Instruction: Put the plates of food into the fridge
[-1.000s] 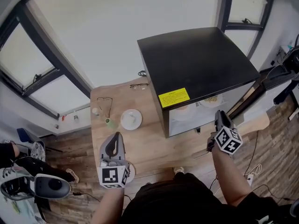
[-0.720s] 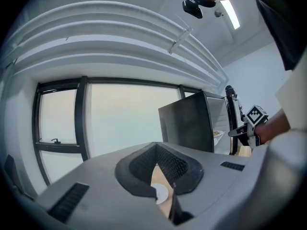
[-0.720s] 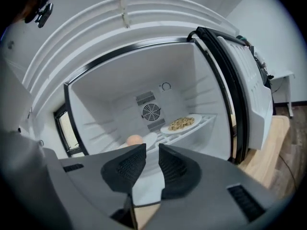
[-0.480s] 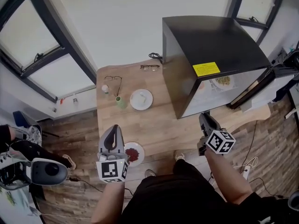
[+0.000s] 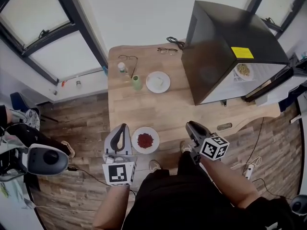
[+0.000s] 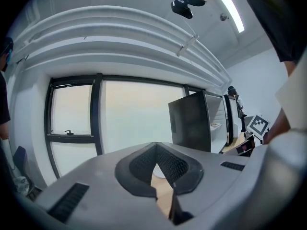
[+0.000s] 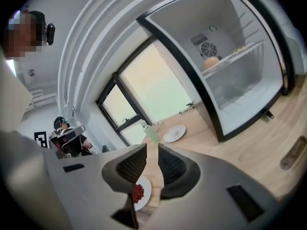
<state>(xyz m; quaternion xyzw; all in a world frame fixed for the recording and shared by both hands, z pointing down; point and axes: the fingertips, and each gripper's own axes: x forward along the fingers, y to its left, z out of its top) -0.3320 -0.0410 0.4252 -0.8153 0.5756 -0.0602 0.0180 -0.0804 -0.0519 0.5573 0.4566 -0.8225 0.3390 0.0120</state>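
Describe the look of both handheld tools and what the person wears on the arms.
Both the left tool and the right tool have smooth grey shells tapering to two fingers lined with dark, ribbed pads. Each carries a white cube printed with black square markers. No cables show on them. The person wears a black top; the forearms are bare.

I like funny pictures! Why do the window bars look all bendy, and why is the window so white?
Head view: the wide lens bends the window bars and tilts the fridge. Left gripper view: daylight washes the window out to plain white, and the picture's corners go dark. Right gripper view: the fridge's straight edges bulge into curves.
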